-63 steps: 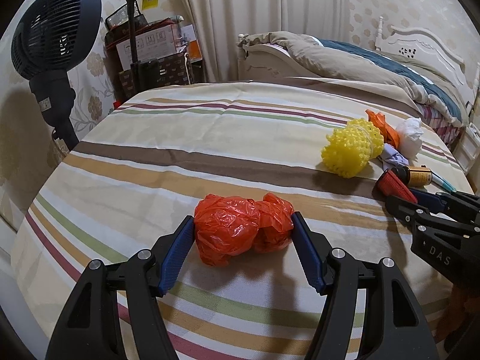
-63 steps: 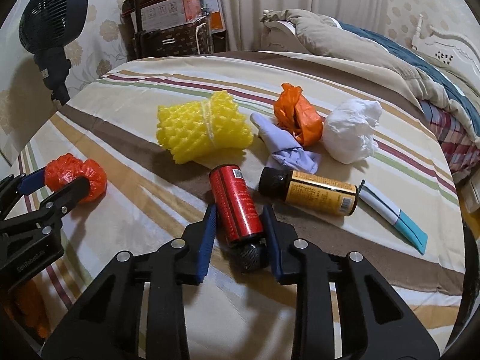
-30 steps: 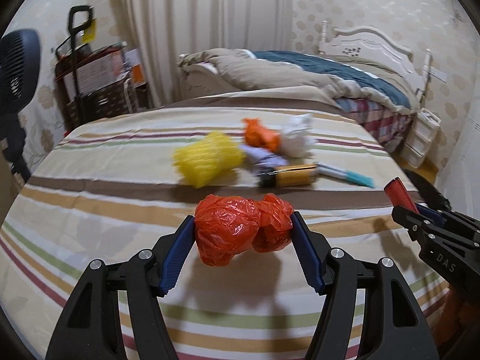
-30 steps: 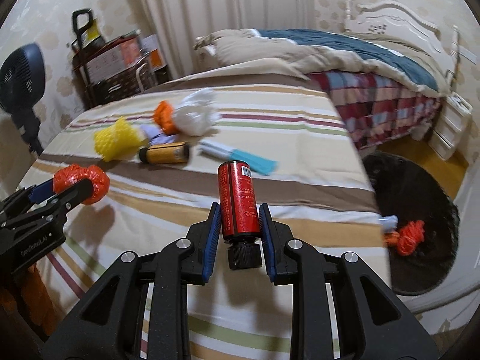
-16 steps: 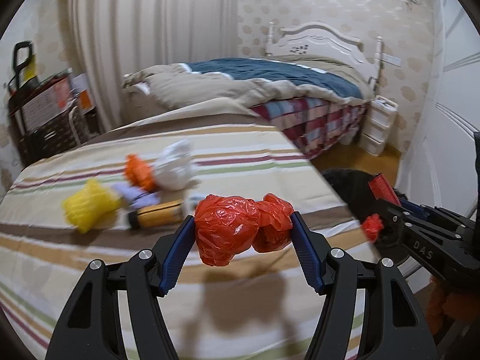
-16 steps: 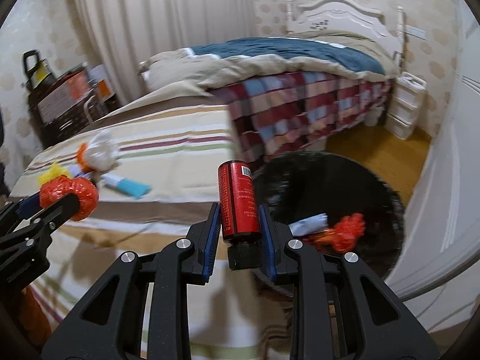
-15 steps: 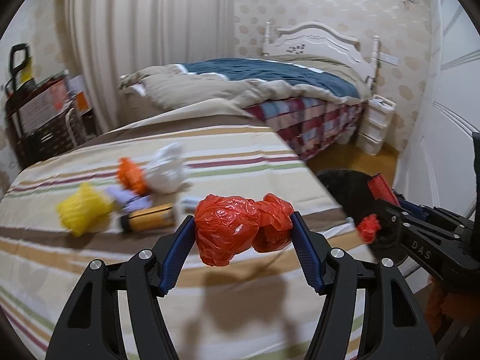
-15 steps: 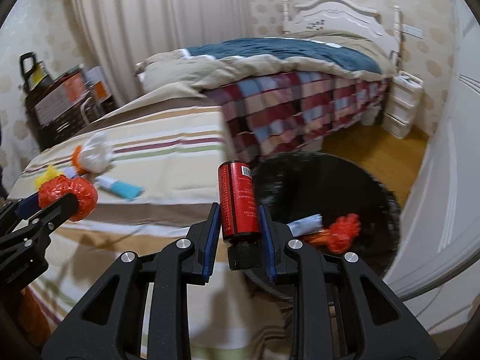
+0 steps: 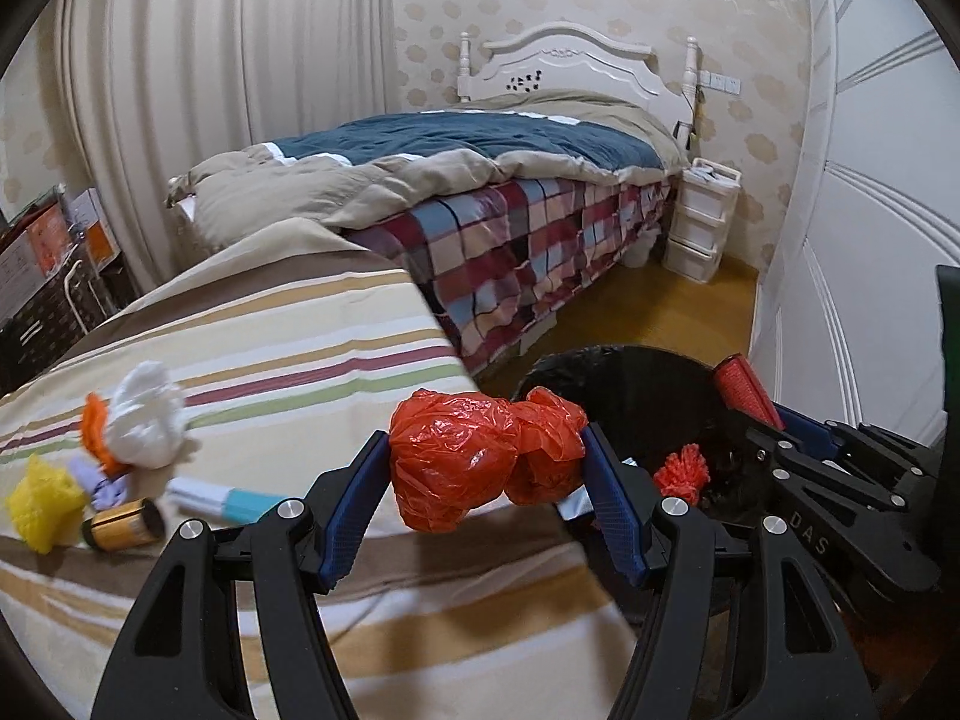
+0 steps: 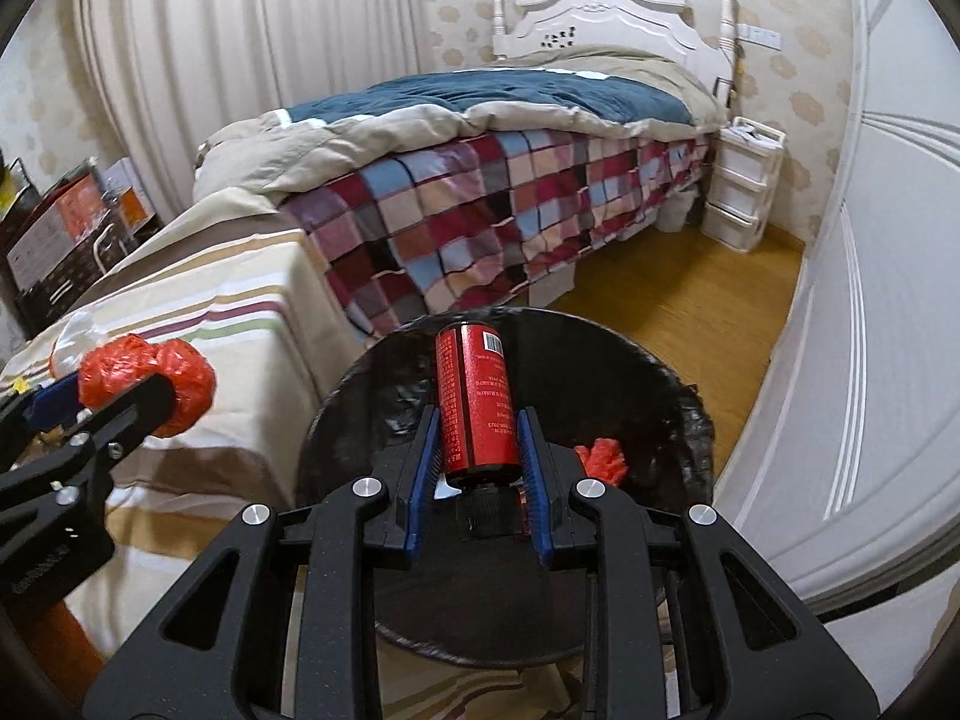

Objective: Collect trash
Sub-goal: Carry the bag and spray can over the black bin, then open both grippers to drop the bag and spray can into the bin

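Two claws: left claw (image 9: 486, 495) grips one crumpled orange plastic bag (image 9: 480, 459) at center; right claw (image 10: 477, 459) grips one red bottle (image 10: 477, 402) above one black bin (image 10: 672, 408).

Both wrist cams look fwd-down; share black bin (image 9: 630, 372).

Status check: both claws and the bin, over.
Left claw shut on orange bag. Right claw shut on red can, over black bin. Nothing blocking.

The right tool (image 10: 478, 447) hides the black bin's (image 10: 672, 384) floor.
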Tool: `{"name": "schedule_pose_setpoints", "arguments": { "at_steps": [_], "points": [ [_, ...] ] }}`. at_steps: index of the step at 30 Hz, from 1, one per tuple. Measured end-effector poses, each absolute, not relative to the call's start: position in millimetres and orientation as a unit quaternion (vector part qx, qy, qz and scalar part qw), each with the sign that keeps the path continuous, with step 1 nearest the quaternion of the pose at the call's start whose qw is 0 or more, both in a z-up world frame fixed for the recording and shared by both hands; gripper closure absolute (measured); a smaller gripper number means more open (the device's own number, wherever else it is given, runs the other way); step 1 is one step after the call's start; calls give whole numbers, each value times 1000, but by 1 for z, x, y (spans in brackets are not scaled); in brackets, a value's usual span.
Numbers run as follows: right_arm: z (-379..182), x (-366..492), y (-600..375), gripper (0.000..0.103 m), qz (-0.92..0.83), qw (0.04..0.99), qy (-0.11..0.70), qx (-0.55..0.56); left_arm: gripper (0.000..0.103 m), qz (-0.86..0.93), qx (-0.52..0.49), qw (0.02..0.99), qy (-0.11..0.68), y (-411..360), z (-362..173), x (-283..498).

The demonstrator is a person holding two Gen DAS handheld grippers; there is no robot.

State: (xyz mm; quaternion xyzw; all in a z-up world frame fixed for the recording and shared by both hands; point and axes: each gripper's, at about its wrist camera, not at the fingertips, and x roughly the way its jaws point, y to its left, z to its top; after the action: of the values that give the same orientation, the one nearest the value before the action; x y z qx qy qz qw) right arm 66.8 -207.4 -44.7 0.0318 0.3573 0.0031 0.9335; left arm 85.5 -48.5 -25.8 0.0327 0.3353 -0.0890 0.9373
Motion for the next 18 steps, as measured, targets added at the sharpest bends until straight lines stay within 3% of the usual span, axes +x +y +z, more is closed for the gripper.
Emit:
{"name": "schedule_pose_setpoints", "arguments": {
  "at_steps": [18],
  "points": [
    [-65, 94, -248, 77, -27, 926, 371, 60, 38, -97, 64, 926, 361, -96, -41, 125]
  ]
}}
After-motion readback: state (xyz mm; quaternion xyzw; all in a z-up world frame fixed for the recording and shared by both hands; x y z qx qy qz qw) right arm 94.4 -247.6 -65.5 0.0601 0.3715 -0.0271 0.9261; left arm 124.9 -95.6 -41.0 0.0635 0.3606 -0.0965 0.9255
